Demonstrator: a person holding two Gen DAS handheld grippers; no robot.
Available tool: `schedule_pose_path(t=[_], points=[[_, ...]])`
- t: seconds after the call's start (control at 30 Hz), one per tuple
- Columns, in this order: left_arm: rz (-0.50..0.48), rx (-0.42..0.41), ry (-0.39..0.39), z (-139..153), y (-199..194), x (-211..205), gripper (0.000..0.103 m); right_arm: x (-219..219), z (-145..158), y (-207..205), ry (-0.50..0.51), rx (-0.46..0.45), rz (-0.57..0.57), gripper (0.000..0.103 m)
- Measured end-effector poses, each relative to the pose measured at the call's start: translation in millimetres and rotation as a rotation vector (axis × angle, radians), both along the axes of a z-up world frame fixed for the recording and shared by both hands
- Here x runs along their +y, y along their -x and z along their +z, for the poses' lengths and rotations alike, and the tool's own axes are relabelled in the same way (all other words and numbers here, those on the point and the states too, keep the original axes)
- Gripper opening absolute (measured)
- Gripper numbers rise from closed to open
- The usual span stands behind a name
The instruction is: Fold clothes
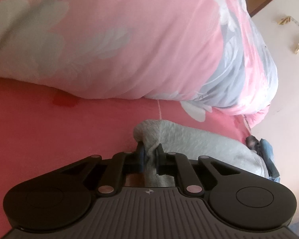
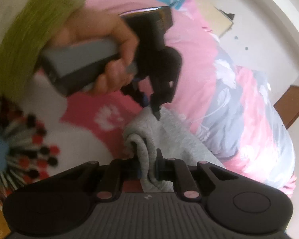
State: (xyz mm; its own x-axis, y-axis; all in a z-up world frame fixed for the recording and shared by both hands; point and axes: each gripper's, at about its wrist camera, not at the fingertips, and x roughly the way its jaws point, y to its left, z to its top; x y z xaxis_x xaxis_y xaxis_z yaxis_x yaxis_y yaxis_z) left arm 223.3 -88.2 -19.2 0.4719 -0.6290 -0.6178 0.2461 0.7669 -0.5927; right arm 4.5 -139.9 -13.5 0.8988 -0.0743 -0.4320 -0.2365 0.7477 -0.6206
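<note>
A light grey knit garment lies bunched over the pink bed sheet. My left gripper is shut on a fold of it, the cloth pinched between both fingers. In the right wrist view the same grey garment hangs between the two grippers. My right gripper is shut on a rolled edge of it. Just beyond, the left gripper shows from outside, held by a hand in a green sleeve, its tips biting the garment's far edge.
A puffy pink and grey floral duvet is heaped behind the garment and fills the right of the right wrist view. A white blanket with a colourful flower print lies at the left. Pale floor and brown wooden furniture lie beyond the bed.
</note>
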Motion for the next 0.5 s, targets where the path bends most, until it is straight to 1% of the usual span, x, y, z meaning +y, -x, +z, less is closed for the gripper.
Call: schedule_pose_path(t=[0.17,0.23,0.3,0.4,0.5], points=[[-0.001,-0.035,-0.007,20,11,25,0.008,2,26,6,-0.058,0.023,0.019,0.012],[0.007,-0.035,-0.017,27,15,46,0.008,7,36,9,-0.098,0.029,0.035,0.012],[0.022,-0.028,-0.029,34,19,73,0.008,20,46,11,-0.15,0.045,0.086,0.012],[0.067,-0.039,-0.087,51,29,127,0.008,43,59,15,-0.235,0.06,0.171,0.012],[0.106,-0.041,-0.182,58,35,167,0.008,67,53,2,-0.302,0.125,0.228,0.012]])
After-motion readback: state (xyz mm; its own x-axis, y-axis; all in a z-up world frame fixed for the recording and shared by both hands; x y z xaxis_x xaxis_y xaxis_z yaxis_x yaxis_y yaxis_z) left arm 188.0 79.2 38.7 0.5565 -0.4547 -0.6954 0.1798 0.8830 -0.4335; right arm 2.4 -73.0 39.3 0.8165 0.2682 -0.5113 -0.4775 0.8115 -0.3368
